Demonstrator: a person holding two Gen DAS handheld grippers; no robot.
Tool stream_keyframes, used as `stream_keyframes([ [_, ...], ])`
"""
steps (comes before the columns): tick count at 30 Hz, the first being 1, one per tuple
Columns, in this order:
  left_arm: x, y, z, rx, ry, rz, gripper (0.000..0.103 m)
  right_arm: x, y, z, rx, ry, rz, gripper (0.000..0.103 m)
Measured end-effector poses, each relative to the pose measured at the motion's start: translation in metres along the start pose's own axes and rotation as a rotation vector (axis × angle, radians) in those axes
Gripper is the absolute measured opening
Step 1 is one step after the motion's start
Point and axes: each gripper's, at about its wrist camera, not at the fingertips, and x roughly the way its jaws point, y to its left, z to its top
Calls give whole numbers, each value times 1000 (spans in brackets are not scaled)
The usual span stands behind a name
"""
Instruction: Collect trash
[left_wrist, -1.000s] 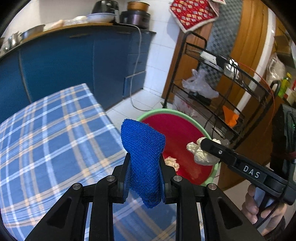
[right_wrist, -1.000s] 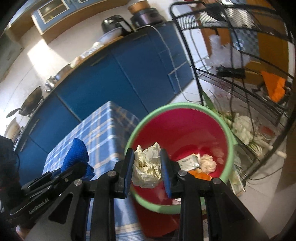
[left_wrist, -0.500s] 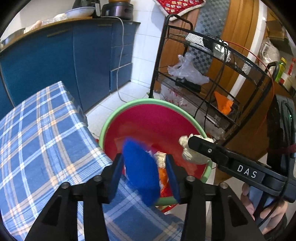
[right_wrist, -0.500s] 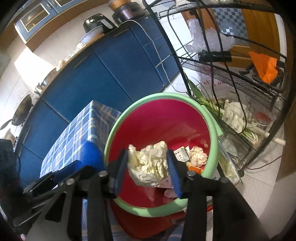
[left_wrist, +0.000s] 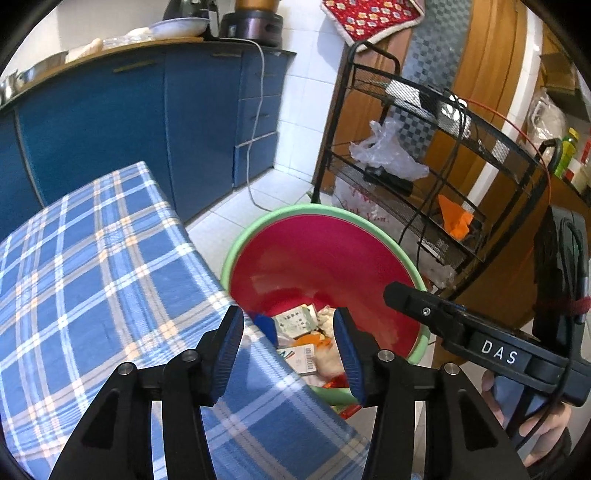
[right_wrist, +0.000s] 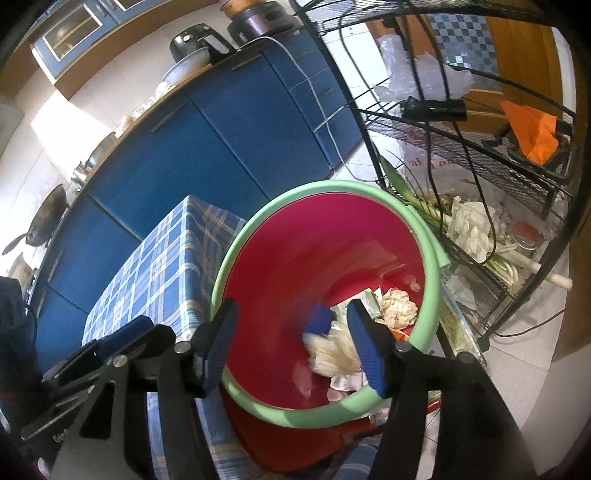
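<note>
A red bin with a green rim (left_wrist: 258, 225) (right_wrist: 325, 186) stands on the floor beside the table. My left gripper (left_wrist: 288, 343) is open and empty above the table edge and the bin. My right gripper (right_wrist: 295, 339) is open and empty over the bin's mouth; its body also shows in the left wrist view (left_wrist: 480, 343). Inside the bin lie a blue scouring cloth (right_wrist: 319, 317) (left_wrist: 267, 325), a blurred cream crumpled paper (right_wrist: 334, 354), another paper ball (right_wrist: 399, 308), packets (left_wrist: 295, 321) and orange scraps.
A table with a blue checked cloth (left_wrist: 85, 266) (right_wrist: 159, 258) is at the left. A black wire rack (left_wrist: 424, 155) (right_wrist: 461, 122) with bags and cables stands right behind the bin. Blue kitchen cabinets (left_wrist: 110, 122) line the back wall.
Both grippers opened. The blue cloth left my left gripper and the crumpled paper left my right gripper; both have dropped into the bin.
</note>
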Motion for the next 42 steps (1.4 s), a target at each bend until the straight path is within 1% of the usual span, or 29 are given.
stream_keyframes([
  [9, -33, 23, -4, -61, -62, 40, 52, -10, 31, -8, -64, -13, 35, 65],
  [15, -63, 44, -9, -107, -114, 92, 52, -21, 68, -21, -130, -35, 75, 66],
  [17, -75, 53, -12, -124, -131, 116, 53, -24, 80, -26, -150, -42, 87, 67],
  [20, -92, 66, -19, -152, -156, 153, 57, -26, 99, -34, -185, -44, 108, 67],
  [31, -145, 118, -49, -265, -213, 289, 57, -28, 156, -63, -289, -43, 170, 70],
  [36, -167, 137, -65, -305, -242, 352, 61, -29, 180, -78, -351, -53, 197, 71],
  [39, -181, 146, -75, -327, -259, 388, 63, -32, 195, -88, -385, -74, 207, 76],
  [42, -191, 153, -84, -343, -269, 420, 65, -35, 206, -96, -412, -91, 211, 77],
])
